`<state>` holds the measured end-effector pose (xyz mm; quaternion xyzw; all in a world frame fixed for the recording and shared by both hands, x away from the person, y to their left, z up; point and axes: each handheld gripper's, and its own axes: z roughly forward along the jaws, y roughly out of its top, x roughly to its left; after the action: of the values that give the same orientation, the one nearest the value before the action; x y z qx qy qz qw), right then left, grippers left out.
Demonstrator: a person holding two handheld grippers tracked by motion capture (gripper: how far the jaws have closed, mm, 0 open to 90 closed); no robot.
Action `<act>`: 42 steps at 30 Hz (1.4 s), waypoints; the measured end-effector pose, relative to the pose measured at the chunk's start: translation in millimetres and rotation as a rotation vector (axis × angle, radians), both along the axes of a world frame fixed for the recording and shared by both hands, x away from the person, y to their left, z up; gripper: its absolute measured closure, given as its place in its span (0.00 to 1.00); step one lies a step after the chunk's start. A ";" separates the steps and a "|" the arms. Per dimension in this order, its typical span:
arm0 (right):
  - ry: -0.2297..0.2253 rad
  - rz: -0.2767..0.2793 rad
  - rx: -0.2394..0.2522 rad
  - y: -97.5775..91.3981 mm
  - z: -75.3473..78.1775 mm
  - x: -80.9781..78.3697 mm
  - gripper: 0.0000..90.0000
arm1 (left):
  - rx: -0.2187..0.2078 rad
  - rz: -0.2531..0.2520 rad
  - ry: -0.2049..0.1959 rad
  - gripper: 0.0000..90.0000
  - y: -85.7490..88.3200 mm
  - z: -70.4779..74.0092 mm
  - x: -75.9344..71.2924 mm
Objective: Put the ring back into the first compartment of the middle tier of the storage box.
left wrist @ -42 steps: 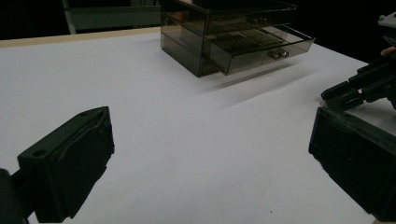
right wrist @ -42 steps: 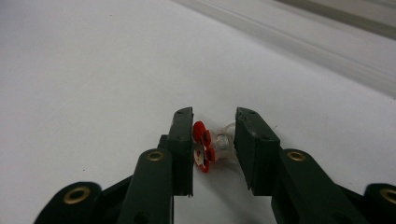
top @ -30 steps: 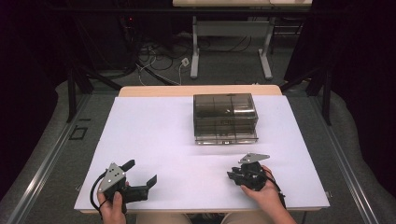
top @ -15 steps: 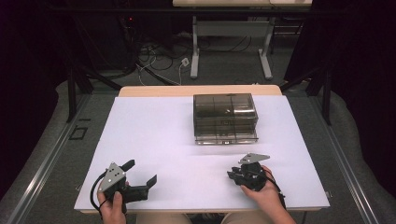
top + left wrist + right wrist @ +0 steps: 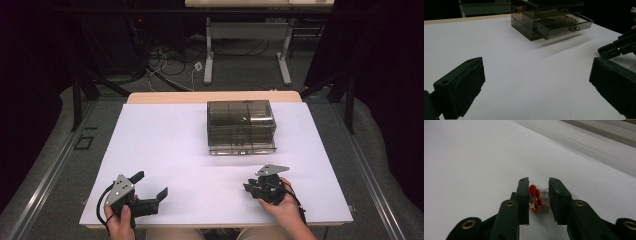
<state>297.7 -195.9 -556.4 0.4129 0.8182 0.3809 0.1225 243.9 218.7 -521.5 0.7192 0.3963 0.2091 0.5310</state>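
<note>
A smoky clear drawer box (image 5: 241, 127) stands on the white table (image 5: 170, 150), at the middle of its far side. In the left gripper view one drawer (image 5: 564, 25) of the box is pulled out partway. My left gripper (image 5: 150, 184) rests near the front left edge, its jaws wide open with nothing between them (image 5: 536, 82). My right gripper (image 5: 248, 187) lies near the front right and points left. In the right gripper view it (image 5: 538, 181) is shut on a small red flower-shaped piece (image 5: 534, 197) with a clear and silver back, just above the table.
The other gripper's black jaws (image 5: 609, 48) show at the right of the left gripper view. Behind the table are desk legs (image 5: 209, 55) and loose cables (image 5: 175, 65) on the floor. A metal rail (image 5: 45, 175) runs along the table's left side.
</note>
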 end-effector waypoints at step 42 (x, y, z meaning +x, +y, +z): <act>-0.010 -0.008 0.000 -0.1 2.0 -1.0 0.79 | 0.004 -0.003 -0.004 0.01 -0.4 0.1 0.5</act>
<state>296.7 -196.0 -554.4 0.4144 0.8159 0.3825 0.1279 244.4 218.2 -521.4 0.7204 0.3938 0.2103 0.5308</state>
